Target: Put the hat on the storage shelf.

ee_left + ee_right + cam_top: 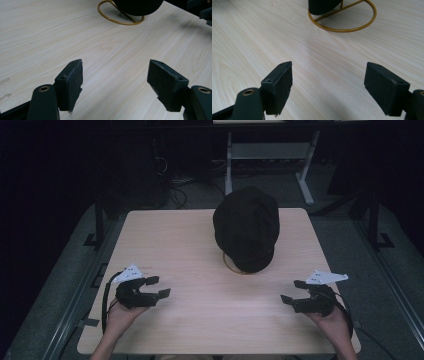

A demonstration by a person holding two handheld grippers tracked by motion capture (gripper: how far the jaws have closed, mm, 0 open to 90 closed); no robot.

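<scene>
Lab or test bay — not a home. Dark room, grey floor all round a single pale wood table. Beyond the table, well past both grippers, a white metal desk frame stands with loose cables on the floor beside it. Black stand feet sit off the table's sides, out past the right gripper and the left gripper — rig hardware, cabled handheld tools, no household furnishings.

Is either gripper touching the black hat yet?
No. The left gripper and right gripper sit apart from the black hat.
</scene>
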